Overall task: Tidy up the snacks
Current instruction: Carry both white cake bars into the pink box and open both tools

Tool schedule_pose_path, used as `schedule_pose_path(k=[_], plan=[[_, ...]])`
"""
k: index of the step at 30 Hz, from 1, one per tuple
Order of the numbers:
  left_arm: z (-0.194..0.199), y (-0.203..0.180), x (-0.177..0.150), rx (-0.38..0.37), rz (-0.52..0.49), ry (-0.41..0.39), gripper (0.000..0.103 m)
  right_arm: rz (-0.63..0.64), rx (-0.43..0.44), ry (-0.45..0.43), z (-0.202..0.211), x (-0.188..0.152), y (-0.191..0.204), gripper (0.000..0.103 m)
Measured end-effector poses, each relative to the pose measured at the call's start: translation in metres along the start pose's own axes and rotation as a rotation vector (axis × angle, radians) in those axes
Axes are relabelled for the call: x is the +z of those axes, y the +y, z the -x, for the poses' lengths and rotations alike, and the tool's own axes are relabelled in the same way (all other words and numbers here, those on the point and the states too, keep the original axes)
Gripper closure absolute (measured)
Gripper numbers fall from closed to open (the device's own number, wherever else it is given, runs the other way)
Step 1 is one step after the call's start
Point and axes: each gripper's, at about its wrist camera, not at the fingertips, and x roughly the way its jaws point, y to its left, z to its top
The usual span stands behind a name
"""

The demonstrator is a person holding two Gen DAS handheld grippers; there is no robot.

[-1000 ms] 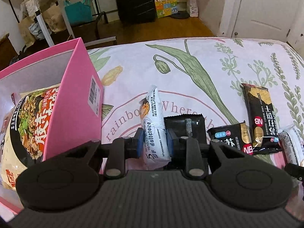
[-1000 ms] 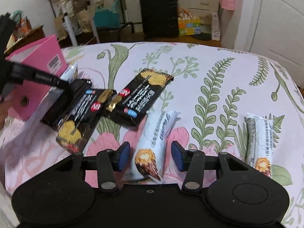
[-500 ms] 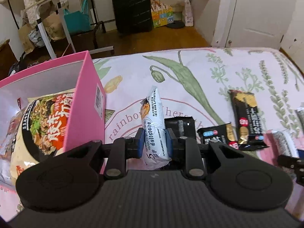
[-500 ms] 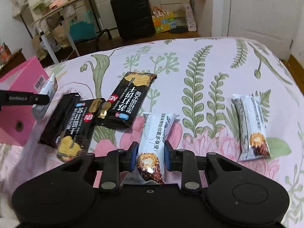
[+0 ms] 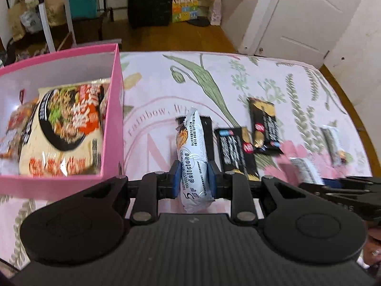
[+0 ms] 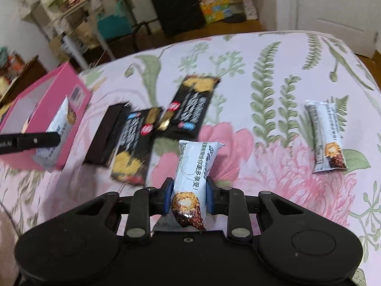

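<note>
My left gripper (image 5: 192,181) is shut on a white snack bar (image 5: 191,152) and holds it raised above the bed, just right of the pink box (image 5: 113,109). The box holds a large noodle packet (image 5: 64,124). My right gripper (image 6: 188,196) is shut on another white snack bar (image 6: 194,174), lifted off the bed. In the right wrist view the left gripper's finger (image 6: 31,140) and its bar (image 6: 58,128) show in front of the pink box (image 6: 78,109). Three black snack packs (image 6: 133,138) and one white bar (image 6: 326,133) lie on the bedspread.
The floral bedspread (image 5: 238,83) covers the whole work surface. Beyond its far edge are a black suitcase (image 5: 150,0), a rack with bags (image 5: 59,12) and a white door (image 5: 309,14). The right gripper's tip (image 5: 345,186) shows low on the right.
Both grippers have risen with their bars. The left one has moved so the box's inside shows. The right gripper closed on its bar and lifted it off the bed.
</note>
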Motion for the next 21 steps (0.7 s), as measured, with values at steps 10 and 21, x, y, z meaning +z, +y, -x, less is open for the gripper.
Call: schedule_pose_path(k=[10,21], plan=[[0.044,0.026,-0.025,-0.074,0.023,0.104,0.08,0.06,0.095,0.088,0.023,-0.003,0.029,0.071],[0.092,0.075,-0.041,-0.052,0.108,0.112,0.08,0.175,0.209,0.124,0.035,-0.008,0.091,0.071]])
